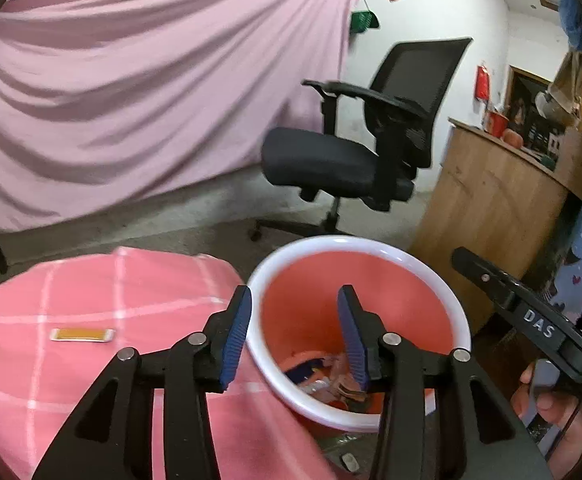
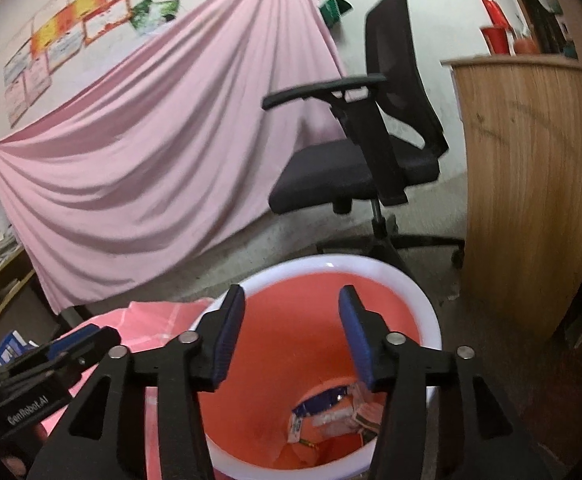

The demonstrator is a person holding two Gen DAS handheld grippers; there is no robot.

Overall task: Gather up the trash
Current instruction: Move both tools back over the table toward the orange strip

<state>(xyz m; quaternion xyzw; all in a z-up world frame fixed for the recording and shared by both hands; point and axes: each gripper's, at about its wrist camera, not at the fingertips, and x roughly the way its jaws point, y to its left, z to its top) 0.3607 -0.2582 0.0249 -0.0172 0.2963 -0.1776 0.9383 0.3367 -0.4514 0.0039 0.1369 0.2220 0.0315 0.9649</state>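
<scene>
Now both hand-held grippers hang open and empty over the bin, one wrapper left on the table.

The left hand-held gripper (image 1: 293,328) has its jaws parted with nothing between them, above the near-left rim of the orange bin (image 1: 431,276); the right hand-held gripper (image 2: 291,332) is likewise open and empty, straight over the bin's mouth. Below both, crumpled wrappers (image 2: 331,412) lie at the bottom. Left of the left gripper, a small flat yellow packet (image 1: 82,335) rests on the pink checked table (image 1: 139,288), well apart from the bin. It looks light, thin and probably slippery, so I judge a pinch across its short sides, pads low to the cloth, suits best. The soft cloth may bunch. The table edge touches the bin's rim; a chair (image 1: 355,152) and wooden counter (image 1: 491,200) stand beyond, leaving open room.
</scene>
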